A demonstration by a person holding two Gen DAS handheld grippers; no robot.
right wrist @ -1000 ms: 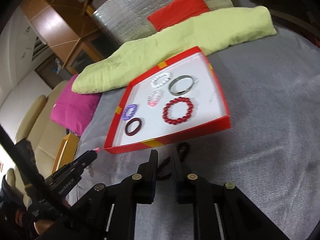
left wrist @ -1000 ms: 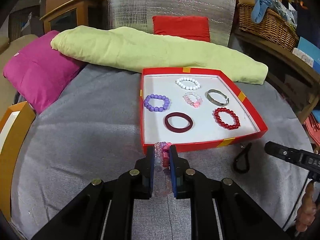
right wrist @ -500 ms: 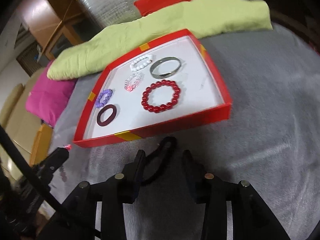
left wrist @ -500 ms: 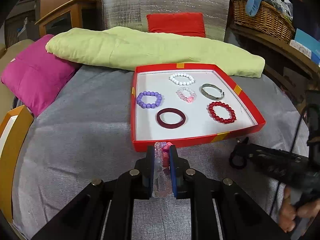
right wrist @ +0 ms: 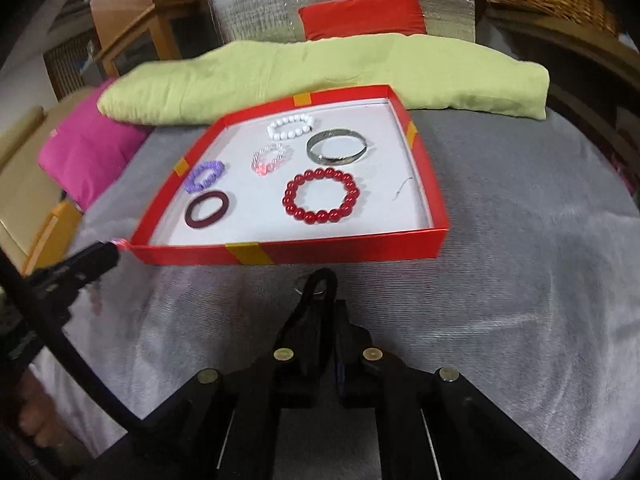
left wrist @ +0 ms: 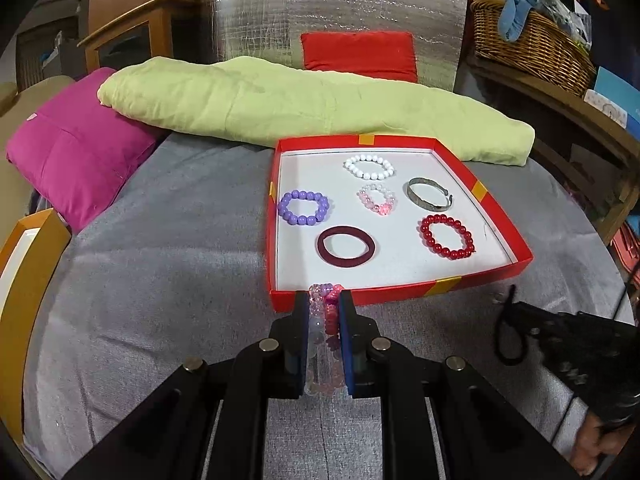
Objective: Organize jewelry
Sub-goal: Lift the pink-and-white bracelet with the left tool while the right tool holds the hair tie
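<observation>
Both tools loaded, red tray next

Left tool (left wrist: 324,320) pinches a pink bead bracelet (left wrist: 325,312); right tool (right wrist: 326,320) is pressed together on a black hair tie (right wrist: 316,292) beside the red tray (right wrist: 340,250). Lift clear of the rim before releasing.

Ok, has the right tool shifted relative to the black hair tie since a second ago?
Yes. The right tool has closed in on the black hair tie, now pinched between its jaws, just short of the red tray.
</observation>
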